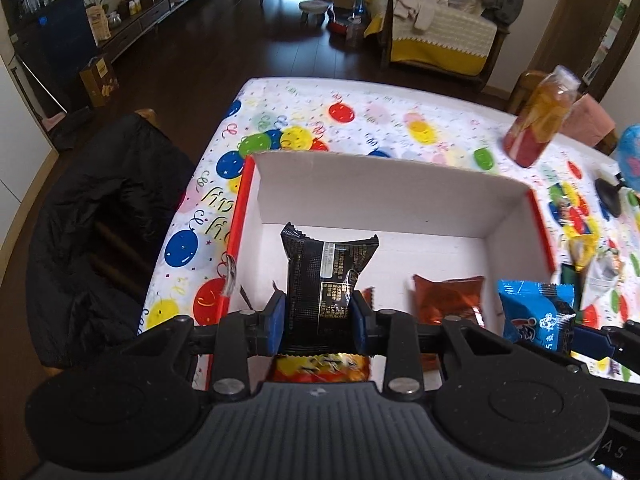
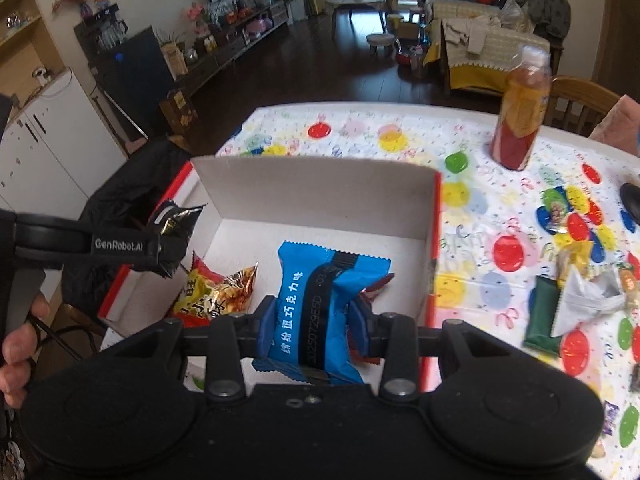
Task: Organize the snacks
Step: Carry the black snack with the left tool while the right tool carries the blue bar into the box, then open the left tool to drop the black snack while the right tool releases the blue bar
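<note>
My left tool [image 1: 318,316] is clamped on a glossy black foil snack packet with gold print [image 1: 326,276], and my right tool [image 2: 314,320] is clamped on a bright blue plastic snack packet with white lettering [image 2: 320,300]. Both pairs of jaws press into the wrappers' sides, so each packet stands pinched across its width with its long axis running straight out toward twelve o'clock from the tool.

What matters for the drop is that both packets already hang above the open white cardboard box with red outer edges [image 1: 384,196] — its floor lies directly below and ahead of each tool, and its tall back wall stands at twelve o'clock. In the left wrist view the black packet is over the box's left half, with an orange-red foil snack bag [image 1: 448,300] lying on the floor at about three o'clock from it. In the right wrist view the blue packet is over the middle, and a yellow-and-red crinkled snack bag [image 2: 218,292] lies at nine o'clock from it, with my left tool further out the same way.

I judge the bare floor toward the back wall is the better landing spot for either one — the near part is already taken. More loose wrappers [image 2: 576,300] wait on the balloon-patterned desk [image 2: 472,216] at three o'clock, outside the box, nearer my right tool.
</note>
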